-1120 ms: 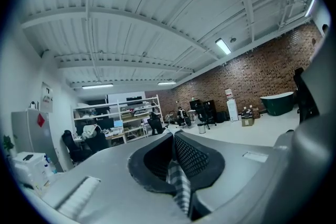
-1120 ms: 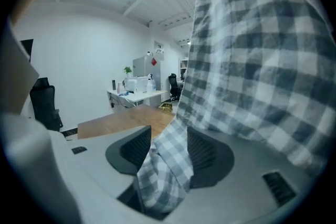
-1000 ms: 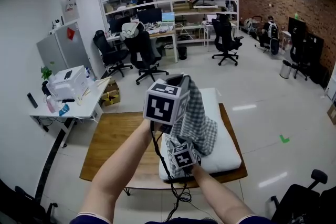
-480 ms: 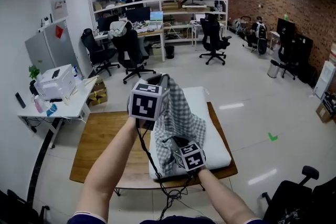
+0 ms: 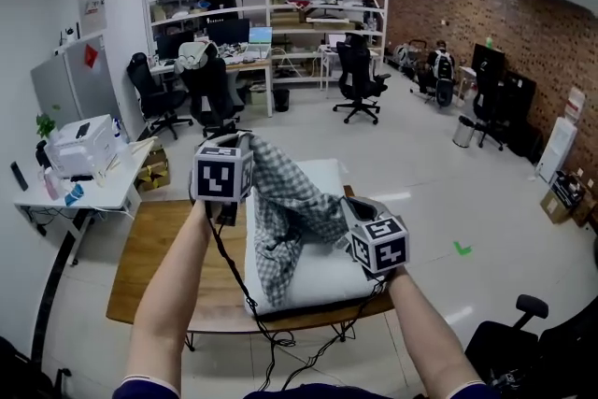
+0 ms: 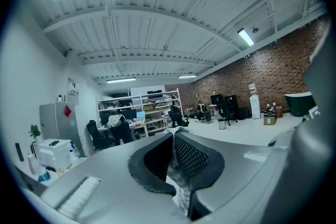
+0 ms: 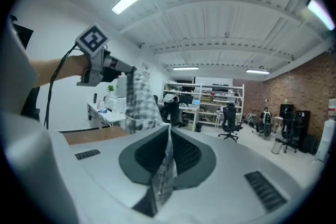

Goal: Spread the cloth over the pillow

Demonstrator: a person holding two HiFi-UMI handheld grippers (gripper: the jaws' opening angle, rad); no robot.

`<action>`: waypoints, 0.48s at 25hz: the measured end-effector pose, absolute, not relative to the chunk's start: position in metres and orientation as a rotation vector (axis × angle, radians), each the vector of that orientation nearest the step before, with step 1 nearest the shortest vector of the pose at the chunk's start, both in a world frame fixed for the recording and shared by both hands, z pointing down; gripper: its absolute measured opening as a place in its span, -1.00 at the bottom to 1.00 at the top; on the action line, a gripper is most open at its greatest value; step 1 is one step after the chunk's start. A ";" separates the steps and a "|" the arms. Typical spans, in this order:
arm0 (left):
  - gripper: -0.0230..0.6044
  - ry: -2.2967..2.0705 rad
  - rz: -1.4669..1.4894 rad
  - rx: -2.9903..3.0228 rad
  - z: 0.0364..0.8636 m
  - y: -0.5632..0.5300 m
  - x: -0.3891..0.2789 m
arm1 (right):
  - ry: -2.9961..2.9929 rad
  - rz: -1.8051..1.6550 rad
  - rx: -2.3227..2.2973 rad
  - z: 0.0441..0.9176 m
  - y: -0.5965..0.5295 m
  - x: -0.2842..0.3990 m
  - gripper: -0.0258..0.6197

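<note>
Far left: a white desk [image 5: 93, 192] w/ a printer [image 5: 79, 145] on it. Next comes the brown bench [image 5: 154, 248]. The white pillow [image 5: 322, 280] lies on its right half.

The left hand-held gripper [image 5: 243, 143] is up over the middle of the bench, arm stretched out, pointing about level. Its jaws are squeezed together on a top corner of the cloth [image 5: 290, 210]. In the left gripper view a thin bit of the cloth [image 6: 182, 194] sits tight btwn the pads [image 6: 197, 157].

The cloth is grey & white check. It hangs in the air btwn the two grippers, bunched up, not flat. From the left grip it sags down, & a loose end droops to the near left part of the pillow; can't tell if it touches. Most of the pillow is bare.

Black cables [image 5: 234, 280] hang down from the grippers in front of the bench.

The right hand-held gripper [image 5: 349, 204] is lower & more to the right, over the pillow. Its jaws have just been closing & now pinch another edge of the cloth. The right gripper view shows the cloth [image 7: 161, 178] caught btwn the pads [image 7: 184, 152], then running up to the left hand-held gripper [image 7: 128, 68] at upper left.

At the back: black chairs [image 5: 210, 93], shelves [image 5: 271, 14], & a brick wall [image 5: 486, 23] on the right.
</note>
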State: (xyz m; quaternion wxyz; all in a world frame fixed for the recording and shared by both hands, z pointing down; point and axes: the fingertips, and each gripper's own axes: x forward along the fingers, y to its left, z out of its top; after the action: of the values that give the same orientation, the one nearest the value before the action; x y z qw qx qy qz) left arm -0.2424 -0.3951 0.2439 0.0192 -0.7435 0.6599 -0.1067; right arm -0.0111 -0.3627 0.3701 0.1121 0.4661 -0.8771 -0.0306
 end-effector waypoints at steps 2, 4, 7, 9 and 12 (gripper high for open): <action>-0.88 2.074 -0.319 -2.299 0.239 -0.389 -0.250 | -2.567 -0.119 1.423 0.349 -0.368 0.007 -0.85; -0.88 2.094 -0.297 -2.291 0.234 -0.382 -0.256 | -2.562 -0.148 1.472 0.329 -0.373 0.022 -0.85; -0.88 2.101 -0.243 -2.270 0.221 -0.369 -0.263 | -2.552 -0.202 1.553 0.294 -0.383 0.044 -0.86; -0.88 2.102 -0.210 -2.242 0.207 -0.360 -0.268 | -2.551 -0.250 1.599 0.267 -0.389 0.056 -0.86; -0.88 2.105 -0.157 -2.212 0.186 -0.348 -0.279 | -2.559 -0.325 1.653 0.226 -0.393 0.068 -0.86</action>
State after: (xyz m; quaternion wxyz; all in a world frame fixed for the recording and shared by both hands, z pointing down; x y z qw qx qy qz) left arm -0.2793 -0.3480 0.1864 0.0418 -0.7229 0.6878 -0.0513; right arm 0.0676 -0.3927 0.2261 0.0390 0.5392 -0.8346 -0.1061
